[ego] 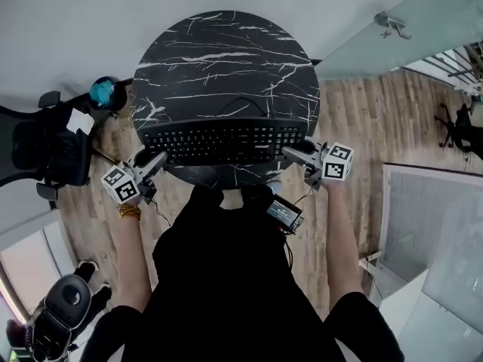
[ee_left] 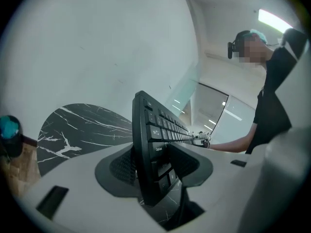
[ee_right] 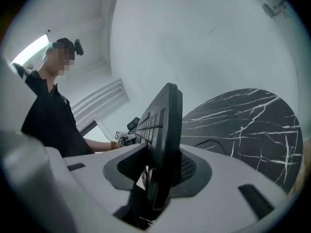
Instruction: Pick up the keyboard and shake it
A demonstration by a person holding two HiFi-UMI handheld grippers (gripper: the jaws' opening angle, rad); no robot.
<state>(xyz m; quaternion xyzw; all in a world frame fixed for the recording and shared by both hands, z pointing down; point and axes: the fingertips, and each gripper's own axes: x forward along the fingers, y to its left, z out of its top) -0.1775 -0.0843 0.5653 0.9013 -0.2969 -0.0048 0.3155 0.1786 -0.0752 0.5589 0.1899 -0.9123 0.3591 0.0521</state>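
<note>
A black keyboard stretches across the near edge of the round black marble table. My left gripper is shut on its left end and my right gripper is shut on its right end. In the left gripper view the keyboard stands edge-on between the dark pads, keys facing right. From the right gripper view the keyboard runs away edge-on, clamped between the pads. Its cable loops on the table behind it.
A black office chair stands left of the table, beside a teal-topped object. Wooden floor lies to the right, with a white cabinet. A small device hangs at the person's waist.
</note>
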